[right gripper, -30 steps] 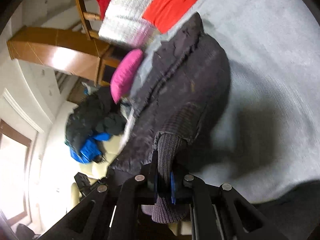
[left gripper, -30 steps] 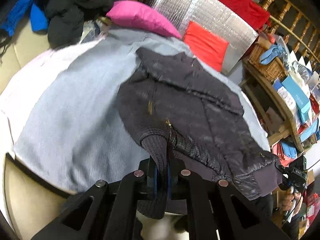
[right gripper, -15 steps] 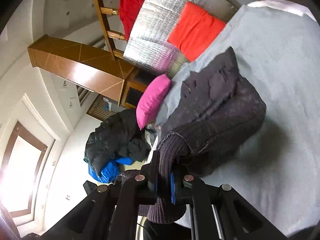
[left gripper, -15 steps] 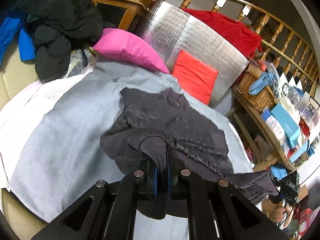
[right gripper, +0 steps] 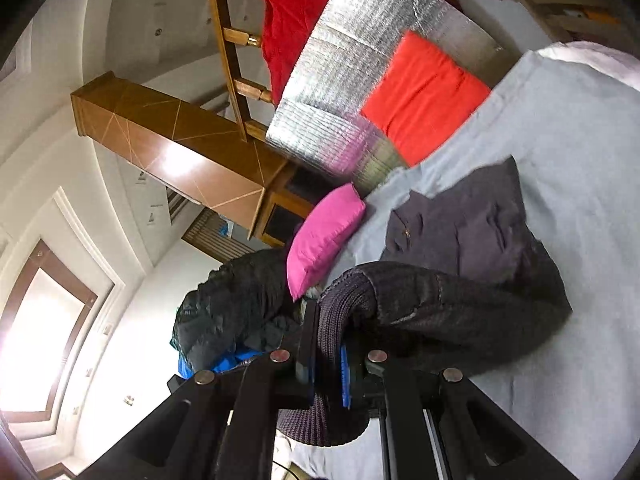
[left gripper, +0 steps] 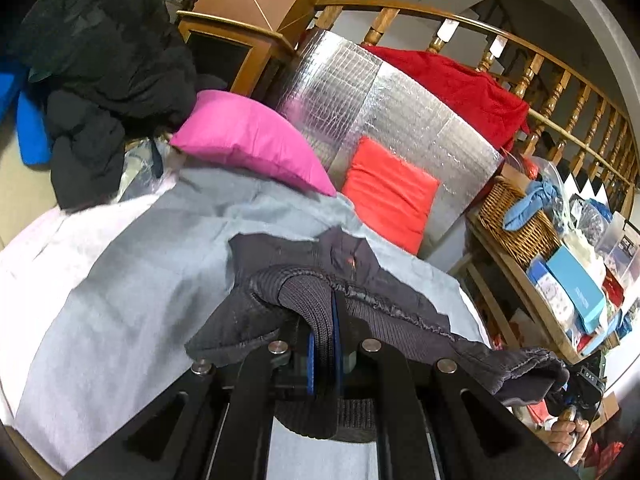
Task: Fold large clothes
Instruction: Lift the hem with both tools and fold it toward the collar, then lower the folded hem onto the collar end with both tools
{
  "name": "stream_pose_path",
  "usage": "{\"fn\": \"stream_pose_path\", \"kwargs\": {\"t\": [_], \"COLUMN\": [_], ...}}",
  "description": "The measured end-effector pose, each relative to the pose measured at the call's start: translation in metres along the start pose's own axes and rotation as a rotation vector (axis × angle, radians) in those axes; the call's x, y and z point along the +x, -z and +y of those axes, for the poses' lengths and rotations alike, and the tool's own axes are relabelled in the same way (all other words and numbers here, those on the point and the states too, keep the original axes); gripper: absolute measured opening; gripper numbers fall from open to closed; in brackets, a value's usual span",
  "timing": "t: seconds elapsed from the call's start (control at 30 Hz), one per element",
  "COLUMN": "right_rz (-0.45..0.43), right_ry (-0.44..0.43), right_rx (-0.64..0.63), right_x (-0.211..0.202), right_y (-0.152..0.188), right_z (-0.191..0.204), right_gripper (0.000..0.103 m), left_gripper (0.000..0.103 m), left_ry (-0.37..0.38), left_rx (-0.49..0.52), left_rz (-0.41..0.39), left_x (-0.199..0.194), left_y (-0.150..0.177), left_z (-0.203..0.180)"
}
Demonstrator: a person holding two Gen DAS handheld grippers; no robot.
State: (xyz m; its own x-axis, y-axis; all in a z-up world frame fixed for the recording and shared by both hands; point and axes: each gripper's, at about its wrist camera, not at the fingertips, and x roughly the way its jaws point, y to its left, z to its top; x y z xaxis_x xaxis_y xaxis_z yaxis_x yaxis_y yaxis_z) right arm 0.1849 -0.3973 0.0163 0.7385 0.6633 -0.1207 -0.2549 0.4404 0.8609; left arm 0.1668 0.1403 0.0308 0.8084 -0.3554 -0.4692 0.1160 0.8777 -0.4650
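A dark grey padded jacket (left gripper: 304, 256) with a ribbed knit hem lies partly folded on a light grey sheet (left gripper: 132, 280). My left gripper (left gripper: 323, 344) is shut on the ribbed hem, which drapes over its blue pads and hangs below. The hem edge stretches right to the other gripper, held in a hand (left gripper: 568, 432) at the lower right. In the right wrist view the jacket (right gripper: 472, 232) curls up off the sheet (right gripper: 580, 152), and my right gripper (right gripper: 326, 372) is shut on its ribbed hem. Both hem corners are lifted above the jacket's upper half.
A pink pillow (left gripper: 248, 140), a red cushion (left gripper: 388, 192) and a silver foil panel (left gripper: 384, 112) stand behind the sheet. Dark coats (left gripper: 100, 68) are heaped at the left. A wicker basket (left gripper: 516, 220) and boxes fill a shelf at the right, under a wooden railing (left gripper: 552, 76).
Both grippers have risen and carried the hem toward the far end, so the jacket's lower half now doubles over its upper half. More of the room behind shows.
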Motion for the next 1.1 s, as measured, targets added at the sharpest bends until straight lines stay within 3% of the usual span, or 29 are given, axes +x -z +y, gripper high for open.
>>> {"fn": "stream_pose_path", "kwargs": {"t": [0.57,0.9,1.1], "right_rz": [-0.061,-0.074,-0.067], "right_ry": [0.044,0.119,0.176], "right_rx": [-0.07,-0.065,-0.065], "right_x": [0.073,0.113,0.141], "right_y": [-0.087,-0.127,-0.148], "right_z": [0.013,-0.008,-0.027], "right_gripper": [0.009,0.008,0.008], "left_gripper": [0.008,0.008,0.008], "left_ry": [-0.032,-0.062,-0.116], "left_rx": [0.072,0.113,0.149], "left_rz": [-0.07,-0.073,-0.063], "left_x": [0.069,0.126,0.166], "left_y": [-0.074,-0.097,-0.105], "left_z": [-0.024,-0.034,-0.038]}}
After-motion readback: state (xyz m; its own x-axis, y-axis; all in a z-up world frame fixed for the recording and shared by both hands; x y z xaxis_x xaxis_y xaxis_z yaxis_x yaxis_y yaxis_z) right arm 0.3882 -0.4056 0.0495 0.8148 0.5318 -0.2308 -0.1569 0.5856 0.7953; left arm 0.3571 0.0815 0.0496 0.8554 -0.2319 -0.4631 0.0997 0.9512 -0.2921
